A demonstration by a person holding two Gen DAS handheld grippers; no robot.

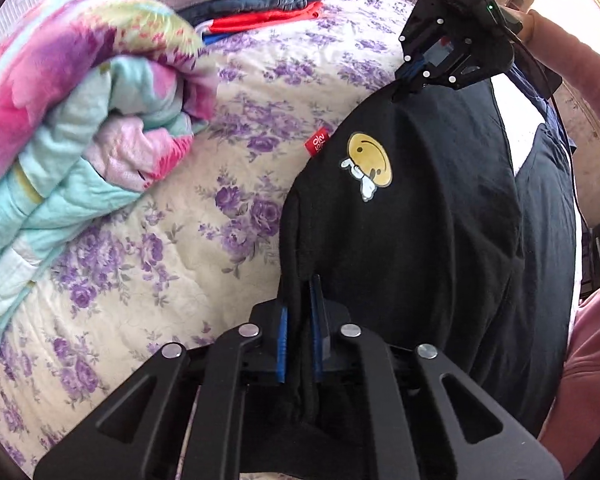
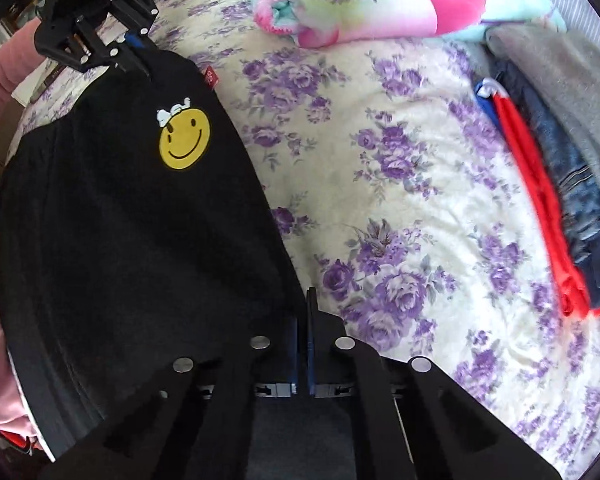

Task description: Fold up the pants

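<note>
Black pants with a yellow smiley patch and a small red tag hang stretched between my two grippers over the bed. In the left wrist view my left gripper is shut, with a fold of the black fabric pinched between its blue pads. My right gripper holds the far corner at the upper right. In the right wrist view my right gripper is shut on the near edge of the pants, and the left gripper grips the far corner beyond the smiley patch.
A cream bedspread with purple flowers lies under the pants. A bundled pink and turquoise blanket sits at one side. A stack of folded clothes in grey, denim and red lies beyond. A pink sleeve is close by.
</note>
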